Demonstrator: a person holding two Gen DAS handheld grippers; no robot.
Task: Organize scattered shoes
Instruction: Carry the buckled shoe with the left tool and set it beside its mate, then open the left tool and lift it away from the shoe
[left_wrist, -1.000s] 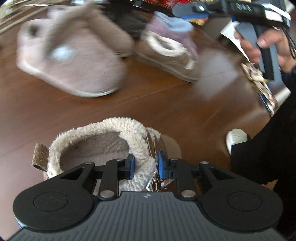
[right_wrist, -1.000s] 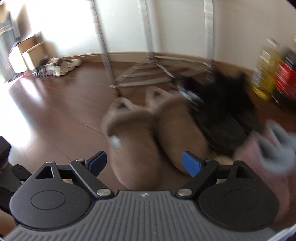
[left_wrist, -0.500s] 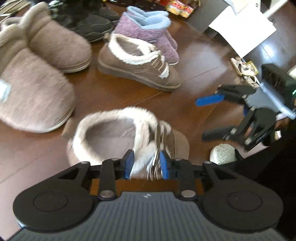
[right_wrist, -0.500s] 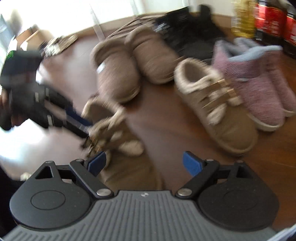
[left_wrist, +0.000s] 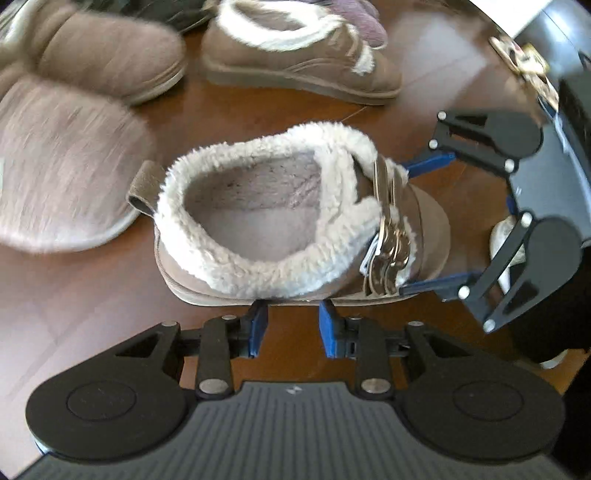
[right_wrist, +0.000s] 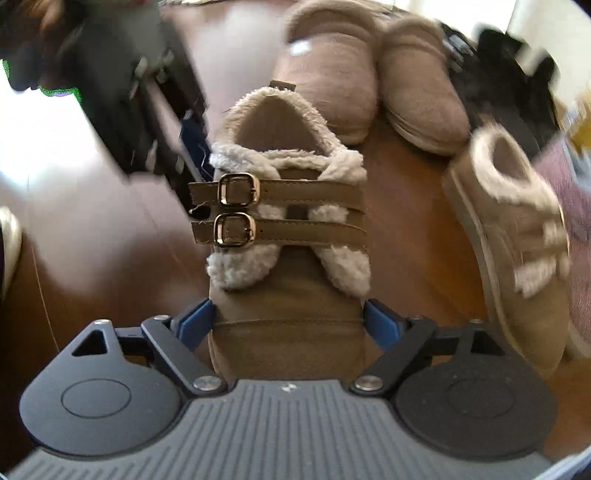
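The brown fleece-lined shoe (left_wrist: 295, 221) with two buckled straps stands upright on the wooden floor (left_wrist: 74, 314), its opening empty. The right gripper (right_wrist: 288, 321) straddles its toe, blue fingers (right_wrist: 194, 325) wide apart and closing in, right at the toe's flanks; whether they press yet I cannot tell. The left gripper (left_wrist: 290, 325) sits at the shoe's side near the sole edge, its fingers (left_wrist: 258, 328) drawn as close together as they go, with nothing between them. Beyond the heel lie two tan slippers (right_wrist: 332, 74), close together; the matching strapped shoe (right_wrist: 517, 229) stands to the right across a narrow strip of bare floor, with a purple slipper boot (right_wrist: 576, 206) just behind it. Open floor spreads to the left.
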